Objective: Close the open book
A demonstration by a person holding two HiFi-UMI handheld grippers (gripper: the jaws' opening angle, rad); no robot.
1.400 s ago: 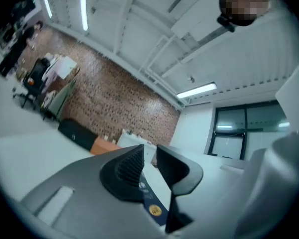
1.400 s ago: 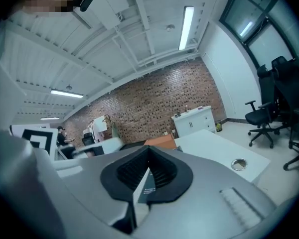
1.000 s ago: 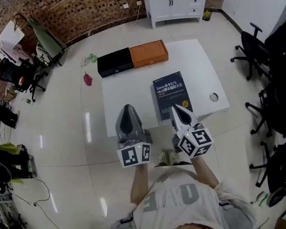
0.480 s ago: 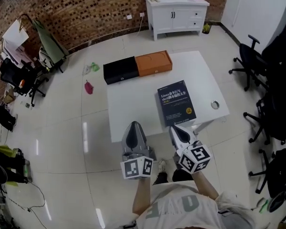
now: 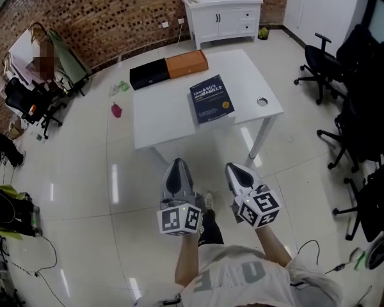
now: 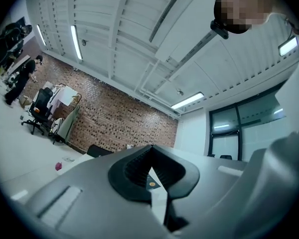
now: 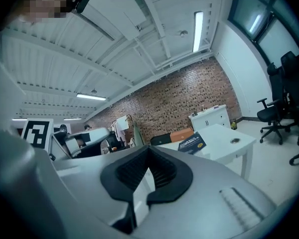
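The dark blue book point(image 5: 212, 99) lies closed, cover up, on the white table point(image 5: 164, 117), near its front edge. Both grippers hang over the tiled floor well short of the table, side by side and pointing toward it. My left gripper point(image 5: 177, 165) is shut with nothing in it. My right gripper point(image 5: 233, 169) is also shut and empty. In the right gripper view the book point(image 7: 192, 142) shows far off on the table point(image 7: 224, 141), beyond the right gripper point(image 7: 149, 156). The left gripper point(image 6: 150, 156) fills the lower half of its own view.
A black box point(image 5: 148, 74) and an orange box point(image 5: 186, 63) sit at the table's far edge, and a small round object point(image 5: 262, 101) at its right. A white cabinet point(image 5: 222, 15) stands against the brick wall. Office chairs point(image 5: 320, 66) crowd the right side.
Both grippers have drawn back from the table's front edge to over the floor, and the table and closed book now lie farther away in the head view.
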